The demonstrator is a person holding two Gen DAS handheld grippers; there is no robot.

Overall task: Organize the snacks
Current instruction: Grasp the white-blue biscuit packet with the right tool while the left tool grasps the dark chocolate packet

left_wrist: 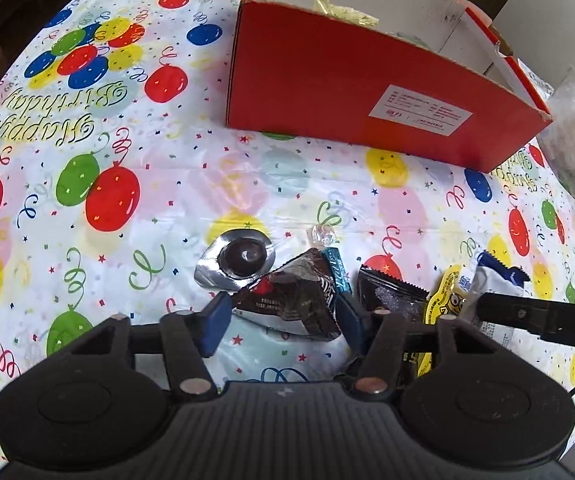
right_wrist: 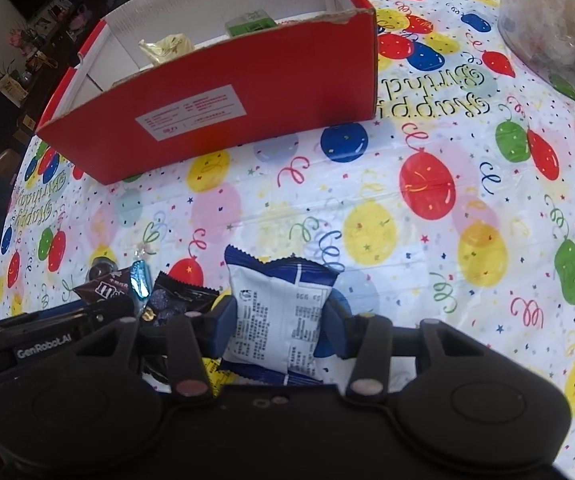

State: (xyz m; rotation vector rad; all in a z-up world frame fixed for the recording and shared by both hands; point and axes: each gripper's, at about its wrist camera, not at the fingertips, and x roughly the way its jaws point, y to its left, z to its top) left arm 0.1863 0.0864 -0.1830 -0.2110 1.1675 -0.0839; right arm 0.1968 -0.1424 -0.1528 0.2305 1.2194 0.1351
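Looking along the left tool (left_wrist: 283, 316), we saw its blue pads set on either side of a brown chocolate packet (left_wrist: 287, 300), which lay on the balloon-print tabletop (left_wrist: 159, 184); whether the pads were already pressing on the wrapper we could not tell. At ten o'clock from that packet sat a round foil-sealed sweet (left_wrist: 243, 258), and at three o'clock lay a black sachet (left_wrist: 391, 292), then a yellow packet (left_wrist: 447, 296). At twelve o'clock, well apart, stood the red cardboard box (left_wrist: 367, 92) with a few snacks already inside.

From the right wrist view, our right tool (right_wrist: 277, 320) was pinching a white-and-blue snack packet (right_wrist: 279, 304), both pads pressed against its sides. At nine o'clock from it lay the black sachet (right_wrist: 179, 300) and a small blue-wrapped candy (right_wrist: 140, 280). The red cardboard box (right_wrist: 223, 108) stood at eleven o'clock, and a clear plastic bag (right_wrist: 551, 28) sat at two o'clock near the tabletop's edge.
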